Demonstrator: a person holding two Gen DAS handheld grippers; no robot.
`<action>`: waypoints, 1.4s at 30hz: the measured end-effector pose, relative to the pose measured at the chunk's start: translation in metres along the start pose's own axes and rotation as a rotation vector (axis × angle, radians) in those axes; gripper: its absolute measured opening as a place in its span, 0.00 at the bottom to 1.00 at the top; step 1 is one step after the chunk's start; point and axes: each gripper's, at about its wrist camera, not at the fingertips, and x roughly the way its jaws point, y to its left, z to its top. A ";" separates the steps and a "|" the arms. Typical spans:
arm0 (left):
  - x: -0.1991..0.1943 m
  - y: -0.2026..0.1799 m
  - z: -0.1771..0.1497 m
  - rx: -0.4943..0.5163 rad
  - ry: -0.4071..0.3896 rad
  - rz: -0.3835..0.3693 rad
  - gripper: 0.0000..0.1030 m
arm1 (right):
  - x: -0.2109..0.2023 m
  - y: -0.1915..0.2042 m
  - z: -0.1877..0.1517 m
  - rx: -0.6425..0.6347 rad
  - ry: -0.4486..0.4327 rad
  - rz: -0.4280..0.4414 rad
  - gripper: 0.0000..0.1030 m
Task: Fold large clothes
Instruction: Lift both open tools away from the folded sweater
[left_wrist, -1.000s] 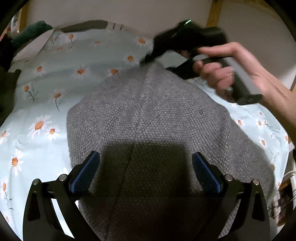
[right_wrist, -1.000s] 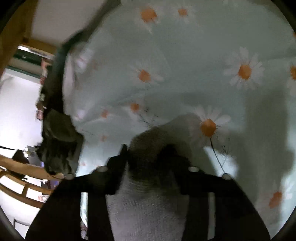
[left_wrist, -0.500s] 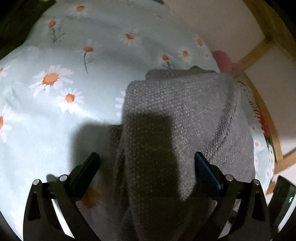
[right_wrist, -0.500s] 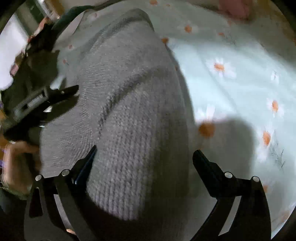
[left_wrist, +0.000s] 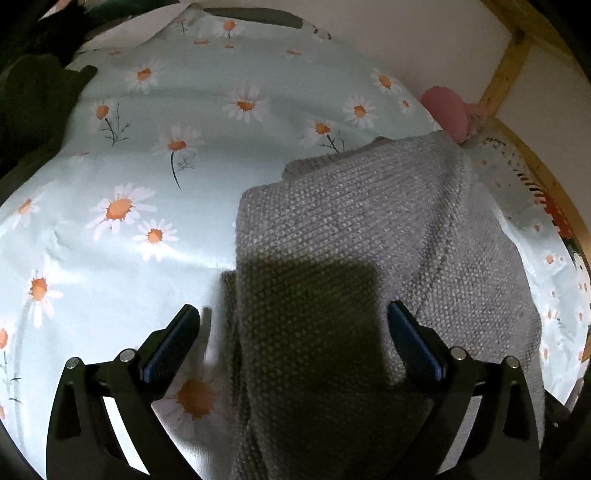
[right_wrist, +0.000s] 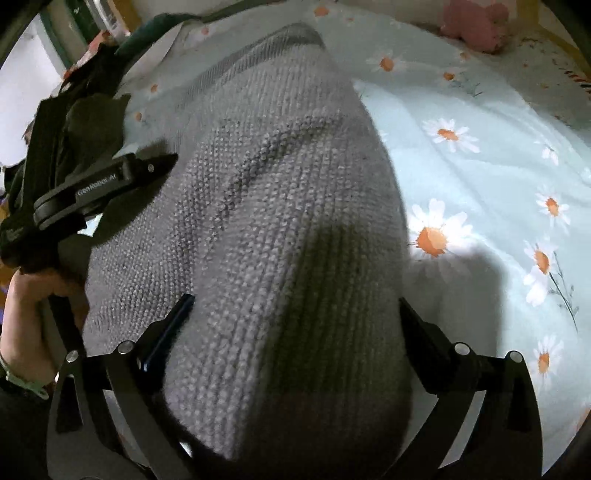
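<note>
Our left tool (left_wrist: 291, 332) stands apart over the near edge of the grey knit sweater (left_wrist: 369, 229), folded on the daisy-print bed (left_wrist: 147, 147). Our right tool (right_wrist: 295, 321), jaws opening, straddles the fold unclamped. Next we should pinch only the doubled edge, lifting evenly so layers stay aligned.

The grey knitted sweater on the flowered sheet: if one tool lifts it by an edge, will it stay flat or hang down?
The grey knitted sweater would probably hang down limp: it already bends in soft folds. Its thick knit suggests some weight. The flowered sheet looks glossy, so a push may slide the sweater.
</note>
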 end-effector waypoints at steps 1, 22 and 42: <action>-0.002 0.001 0.001 -0.008 0.001 -0.008 0.96 | -0.006 0.001 -0.002 0.017 -0.025 -0.010 0.97; -0.162 -0.020 -0.088 0.138 -0.036 0.492 0.96 | -0.145 0.054 -0.026 -0.049 -0.213 -0.152 0.97; -0.330 -0.082 -0.176 0.262 -0.182 0.330 0.96 | -0.307 0.073 -0.138 -0.057 -0.294 -0.113 0.97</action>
